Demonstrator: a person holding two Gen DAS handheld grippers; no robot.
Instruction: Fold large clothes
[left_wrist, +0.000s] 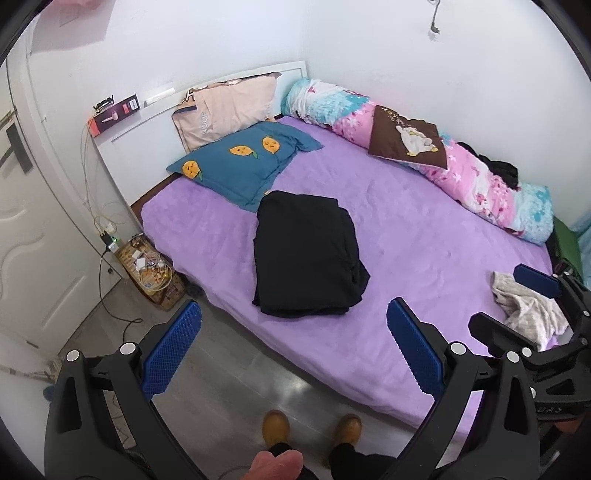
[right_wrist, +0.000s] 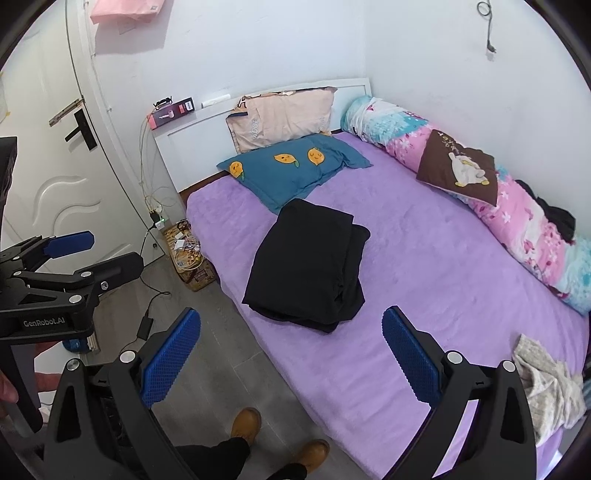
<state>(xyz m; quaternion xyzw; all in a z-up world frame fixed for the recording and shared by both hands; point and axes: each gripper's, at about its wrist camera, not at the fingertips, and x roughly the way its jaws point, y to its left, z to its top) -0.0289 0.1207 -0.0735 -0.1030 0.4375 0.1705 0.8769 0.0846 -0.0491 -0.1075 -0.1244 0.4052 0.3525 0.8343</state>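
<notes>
Both grippers, left (left_wrist: 293, 350) and right (right_wrist: 291, 354), hang with fingers spread wide, holding nothing, above the bed's (left_wrist: 424, 221) near edge. One folded black garment (left_wrist: 308, 254) lies mid-bed at 12 o'clock, long axis running from 12 to 6. One crumpled grey cloth (right_wrist: 546, 384) sits at 3 o'clock. Three pillows line the head and wall.

We look down from standing height at the near edge of the bed (left_wrist: 424, 229), well back from it. The left wrist view faces the mattress from the left; the right wrist view (right_wrist: 424, 258) faces likewise from further right. Both share the folded black garment (left_wrist: 308, 254) (right_wrist: 310, 266), pillows and headboard.
</notes>
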